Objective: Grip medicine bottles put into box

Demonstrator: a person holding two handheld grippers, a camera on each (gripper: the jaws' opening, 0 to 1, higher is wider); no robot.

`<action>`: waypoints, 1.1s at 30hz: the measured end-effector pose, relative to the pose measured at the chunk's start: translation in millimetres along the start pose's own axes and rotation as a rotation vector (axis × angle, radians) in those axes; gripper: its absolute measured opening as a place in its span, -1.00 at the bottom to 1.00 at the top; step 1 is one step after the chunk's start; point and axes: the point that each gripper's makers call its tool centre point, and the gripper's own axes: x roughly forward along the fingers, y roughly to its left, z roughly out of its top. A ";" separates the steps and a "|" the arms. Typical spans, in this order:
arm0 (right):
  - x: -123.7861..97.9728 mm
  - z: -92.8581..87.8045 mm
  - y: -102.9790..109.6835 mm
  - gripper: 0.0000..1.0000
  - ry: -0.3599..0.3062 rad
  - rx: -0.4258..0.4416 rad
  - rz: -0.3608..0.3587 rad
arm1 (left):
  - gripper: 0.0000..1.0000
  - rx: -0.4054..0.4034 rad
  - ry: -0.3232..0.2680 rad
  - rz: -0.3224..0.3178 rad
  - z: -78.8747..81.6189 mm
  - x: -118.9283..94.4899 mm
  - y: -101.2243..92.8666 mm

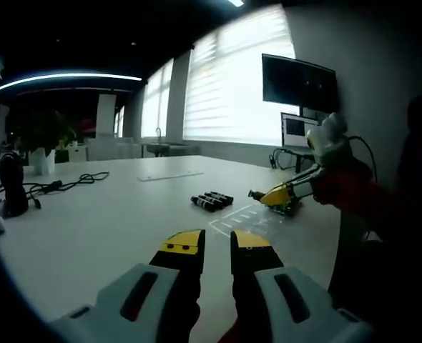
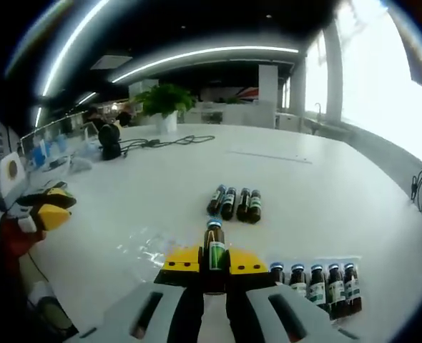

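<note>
Bottles (image 2: 234, 203) lie in a row of four on the white worktop (image 2: 318, 186), out in the middle and well clear of its edges; we see them as small dark shapes (image 1: 212, 201) in the left gripper view too. In the right gripper view, our right gripper (image 2: 213, 263) has its yellow-tipped jaws closed around one dark medicine bottle (image 2: 214, 246) with a blue cap and green label, held upright. Just to its right, five more capped bottles stand side by side in a clear box (image 2: 317, 284) near the worktop's near edge. Our left gripper (image 1: 217, 246) hovers above the worktop with its jaws a narrow gap apart, nothing between them. The right gripper (image 1: 277, 196) shows in that view at the worktop's right edge. We also see a potted plant (image 2: 163, 102) and black cables (image 2: 169, 141) near the far edge.
</note>
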 end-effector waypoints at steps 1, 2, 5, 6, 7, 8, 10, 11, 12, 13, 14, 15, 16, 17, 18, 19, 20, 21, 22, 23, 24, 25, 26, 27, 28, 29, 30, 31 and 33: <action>0.7 -0.9 0.2 -0.86 0.004 0.002 0.000 | -0.83 0.000 0.003 -0.002 -1.1 0.5 -0.2; 1.5 -1.8 0.7 -0.86 0.007 0.004 0.000 | -0.83 -0.004 0.003 -0.006 -1.8 1.0 -0.5; 2.8 -4.1 2.0 -0.86 0.018 0.002 -0.014 | -0.83 -0.010 0.003 -0.009 -2.7 1.8 -0.2; 2.8 -4.4 2.1 -0.86 0.021 -0.004 -0.024 | -0.83 -0.012 0.002 -0.009 -2.9 1.8 0.6; 2.5 -4.6 1.4 -0.86 0.025 -0.008 -0.039 | -0.83 -0.019 0.000 -0.009 -3.2 1.7 1.9; 1.7 -5.2 -0.8 -0.86 0.034 -0.015 -0.062 | -0.83 -0.025 0.000 -0.009 -3.8 1.7 3.1; 1.2 -6.5 -4.2 -0.86 0.051 -0.048 -0.095 | -0.83 -0.030 0.000 -0.008 -4.1 1.2 4.5; 1.6 -6.0 -3.7 -0.86 0.049 -0.052 -0.101 | -0.83 -0.031 -0.002 -0.008 -3.9 0.8 4.8; 1.6 -5.6 -4.0 -0.86 0.047 -0.053 -0.105 | -0.83 -0.036 -0.005 -0.008 -3.0 0.3 5.3; 1.8 -5.3 -3.9 -0.86 0.047 -0.054 -0.108 | -0.83 -0.037 -0.008 -0.009 -2.5 0.0 5.3; 1.9 -5.4 -3.6 -0.86 0.051 -0.050 -0.108 | -0.83 -0.038 -0.011 -0.011 -1.9 -0.3 5.3; 1.9 -5.6 -3.3 -0.86 0.055 -0.041 -0.116 | -0.83 -0.041 -0.014 -0.012 -1.4 -0.5 5.6; 2.2 -5.7 -3.3 -0.86 0.059 -0.040 -0.127 | -0.83 -0.041 -0.015 -0.013 -1.6 -0.5 6.0; 2.1 -6.4 -3.5 -0.86 0.066 -0.049 -0.139 | -0.83 -0.043 -0.014 -0.013 -2.4 -0.6 6.9; 2.3 -6.9 -3.2 -0.86 0.068 -0.056 -0.148 | -0.83 -0.047 -0.013 -0.013 -3.9 -0.5 8.3; 3.2 -7.6 -2.3 -0.86 0.070 -0.061 -0.150 | -0.83 -0.053 -0.012 -0.012 -5.6 -0.3 9.8; 4.1 -9.1 -2.0 -0.86 0.076 -0.061 -0.153 | -0.83 -0.060 -0.011 -0.013 -7.1 0.1 11.2; 4.6 -11.4 -2.2 -0.85 0.084 -0.056 -0.162 | -0.83 -0.070 -0.009 -0.014 -8.4 0.3 12.2; 4.9 -13.0 -2.3 -0.85 0.087 -0.055 -0.171 | -0.83 -0.072 -0.008 -0.014 -8.5 0.1 11.8; 5.5 -14.4 -1.8 -0.85 0.092 -0.061 -0.176 | -0.83 -0.062 -0.004 -0.012 -8.8 -0.3 11.9; 5.8 -15.7 -2.3 -0.85 0.097 -0.070 -0.186 | -0.83 -0.053 -0.002 -0.011 -8.6 -0.5 11.9; 6.0 -16.3 -2.3 -0.85 0.100 -0.073 -0.192 | -0.83 -0.047 -0.001 -0.009 -8.2 -1.0 11.7; 6.1 -16.9 -2.2 -0.85 0.104 -0.080 -0.199 | -0.83 -0.045 -0.002 -0.009 -7.7 -1.8 11.7; 5.9 -16.8 -1.5 -0.85 0.103 -0.082 -0.204 | -0.83 -0.049 -0.008 -0.013 -6.4 -2.6 11.6; 5.7 -16.6 -0.8 -0.85 0.102 -0.083 -0.207 | -0.83 -0.060 -0.013 -0.016 -5.6 -3.2 11.6; 5.5 -15.8 -0.5 -0.85 0.100 -0.080 -0.212 | -0.83 -0.061 -0.015 -0.017 -5.6 -3.5 11.4; 5.9 -15.3 1.1 -0.84 0.099 -0.083 -0.214 | -0.83 -0.060 -0.015 -0.017 -5.7 -3.8 11.5; 6.3 -15.1 1.6 -0.84 0.100 -0.089 -0.217 | -0.83 -0.057 -0.014 -0.015 -5.9 -4.4 12.0; 6.8 -15.8 2.0 -0.84 0.106 -0.101 -0.222 | -0.83 -0.061 -0.017 -0.013 -5.2 -5.8 13.1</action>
